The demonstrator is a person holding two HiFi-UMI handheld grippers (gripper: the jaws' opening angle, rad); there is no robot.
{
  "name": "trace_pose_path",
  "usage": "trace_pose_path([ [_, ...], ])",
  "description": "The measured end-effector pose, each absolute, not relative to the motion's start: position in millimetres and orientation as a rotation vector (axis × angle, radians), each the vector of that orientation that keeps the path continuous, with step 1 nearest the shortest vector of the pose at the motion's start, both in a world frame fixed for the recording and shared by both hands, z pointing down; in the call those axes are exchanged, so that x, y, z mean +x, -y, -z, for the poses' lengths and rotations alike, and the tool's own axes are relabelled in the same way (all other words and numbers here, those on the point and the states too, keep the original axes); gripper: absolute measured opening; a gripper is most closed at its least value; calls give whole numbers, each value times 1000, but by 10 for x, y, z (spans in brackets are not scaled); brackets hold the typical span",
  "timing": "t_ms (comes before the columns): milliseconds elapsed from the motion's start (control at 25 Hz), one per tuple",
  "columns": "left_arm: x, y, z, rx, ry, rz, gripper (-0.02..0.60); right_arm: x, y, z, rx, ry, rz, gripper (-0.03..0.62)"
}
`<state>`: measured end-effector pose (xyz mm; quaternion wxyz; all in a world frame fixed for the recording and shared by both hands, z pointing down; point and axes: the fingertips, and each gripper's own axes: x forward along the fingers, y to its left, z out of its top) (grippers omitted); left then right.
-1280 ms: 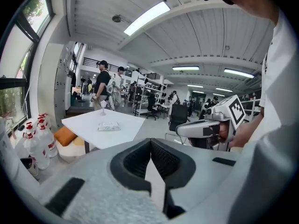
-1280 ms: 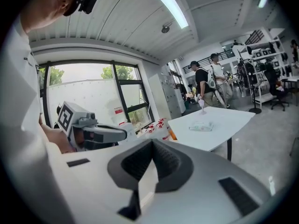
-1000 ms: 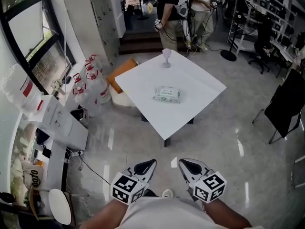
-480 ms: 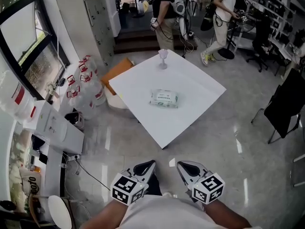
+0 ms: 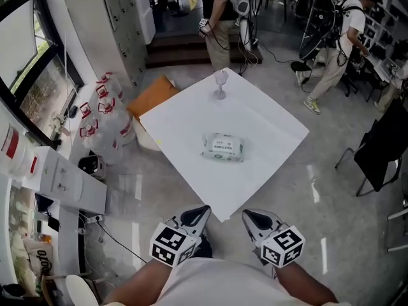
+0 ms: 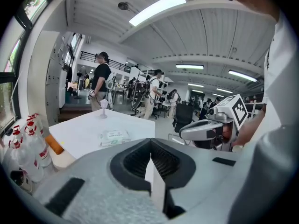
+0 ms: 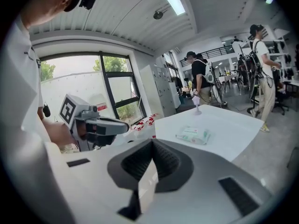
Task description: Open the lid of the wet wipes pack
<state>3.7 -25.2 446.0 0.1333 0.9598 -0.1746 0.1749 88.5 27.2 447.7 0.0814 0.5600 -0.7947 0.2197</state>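
The wet wipes pack (image 5: 223, 147), white with green print, lies flat near the middle of a white square table (image 5: 268, 126). It also shows ahead in the left gripper view (image 6: 113, 136) and the right gripper view (image 7: 194, 134). Both grippers are held low in front of the person's body, just short of the table's near corner and well away from the pack. My left gripper (image 5: 201, 210) has its jaws pressed together with nothing between them (image 6: 150, 146). My right gripper (image 5: 250, 214) is likewise shut and empty (image 7: 152, 146).
A clear stemmed glass (image 5: 220, 81) stands at the table's far corner. Several water jugs (image 5: 102, 116) and an orange box (image 5: 152, 97) crowd the floor to the left, beside white cabinets (image 5: 64, 177). People (image 5: 335, 50) move at the back. A black chair (image 5: 382, 145) stands at the right.
Both grippers and the camera have moved forward to the table, whose near corner now lies just ahead of the jaws. A person at the back has walked to the right.
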Motion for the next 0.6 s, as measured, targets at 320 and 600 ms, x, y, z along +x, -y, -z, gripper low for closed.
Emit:
trace_pose_path([
  [320, 157, 1239, -4410, 2832, 456, -494, 9, 990, 618, -4444, 1718, 2321, -626, 6],
  [600, 150, 1629, -4534, 2829, 398, -524, 9, 1048, 1055, -4505, 1787, 2270, -652, 8],
])
